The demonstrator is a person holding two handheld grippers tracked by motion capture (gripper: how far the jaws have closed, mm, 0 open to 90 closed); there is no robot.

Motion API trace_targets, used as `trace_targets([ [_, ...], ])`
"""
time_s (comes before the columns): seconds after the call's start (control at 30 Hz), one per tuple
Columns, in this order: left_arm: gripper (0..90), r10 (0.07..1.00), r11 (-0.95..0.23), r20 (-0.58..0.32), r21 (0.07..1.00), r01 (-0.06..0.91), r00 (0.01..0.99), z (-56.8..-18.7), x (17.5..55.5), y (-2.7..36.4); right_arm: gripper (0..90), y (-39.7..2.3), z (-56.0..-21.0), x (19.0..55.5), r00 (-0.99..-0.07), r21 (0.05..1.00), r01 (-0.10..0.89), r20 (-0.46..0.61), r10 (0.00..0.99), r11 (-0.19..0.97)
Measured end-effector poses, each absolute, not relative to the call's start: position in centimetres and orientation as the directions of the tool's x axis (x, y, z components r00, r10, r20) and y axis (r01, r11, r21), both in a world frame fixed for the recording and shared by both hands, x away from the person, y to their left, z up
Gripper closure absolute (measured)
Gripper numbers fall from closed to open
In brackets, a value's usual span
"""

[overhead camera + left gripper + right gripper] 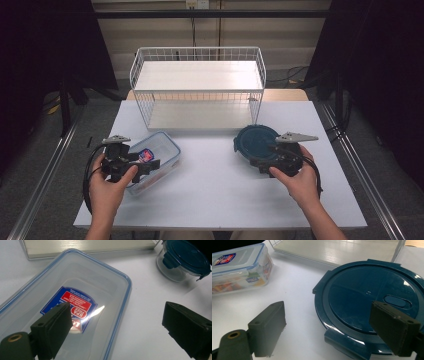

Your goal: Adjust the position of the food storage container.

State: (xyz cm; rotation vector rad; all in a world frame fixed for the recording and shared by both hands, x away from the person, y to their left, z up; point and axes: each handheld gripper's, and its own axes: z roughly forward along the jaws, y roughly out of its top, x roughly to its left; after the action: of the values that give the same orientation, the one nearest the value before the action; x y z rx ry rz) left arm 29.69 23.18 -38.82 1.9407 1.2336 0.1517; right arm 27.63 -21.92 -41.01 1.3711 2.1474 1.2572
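A clear rectangular box (159,150) with a blue-rimmed lid and a red and blue label lies on the white table at the left. My left gripper (150,161) hovers at its near end, open. In the left gripper view one jaw hangs over the box (75,287) label and the other over bare table, with the left gripper (117,315) holding nothing. A round container (255,140) with a dark teal clip lid stands at the right. My right gripper (262,152) is open at its near side. The right gripper (329,312) has one jaw above the round container (367,302) and the other over the table.
A white wire rack (197,87) with two pale shelves stands at the back of the table (215,190). The round container (185,260) sits to the right of the box, the box (237,267) to the left of the round lid. Dark curtains flank the table.
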Motion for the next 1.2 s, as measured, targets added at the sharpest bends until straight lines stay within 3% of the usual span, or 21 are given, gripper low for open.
trace_targets([
  [0.4, 7.3, 0.790, -0.163, -0.331, 0.697, 0.698, 0.515, -38.4, 29.6, 24.0, 13.5, -22.1, -40.9, 27.7, -0.502, 0.799, 0.580, 0.194, 0.843, 0.161],
  [0.73, 6.8, 0.818, -0.180, -0.292, 0.688, 0.703, 0.495, -38.4, 30.5, 24.7, 13.5, -22.9, -40.7, 27.6, -0.487, 0.802, 0.581, 0.202, 0.850, 0.143],
  [1.03, 12.6, 0.830, -0.166, -0.271, 0.714, 0.680, 0.488, -37.3, 31.5, 24.9, 13.6, -23.1, -40.6, 27.5, -0.485, 0.804, 0.578, 0.202, 0.851, 0.139],
  [1.2, 20.7, 0.846, -0.182, -0.240, 0.709, 0.681, 0.476, -37.1, 32.3, 25.2, 13.6, -22.9, -40.8, 27.5, -0.488, 0.801, 0.582, 0.208, 0.848, 0.138],
])
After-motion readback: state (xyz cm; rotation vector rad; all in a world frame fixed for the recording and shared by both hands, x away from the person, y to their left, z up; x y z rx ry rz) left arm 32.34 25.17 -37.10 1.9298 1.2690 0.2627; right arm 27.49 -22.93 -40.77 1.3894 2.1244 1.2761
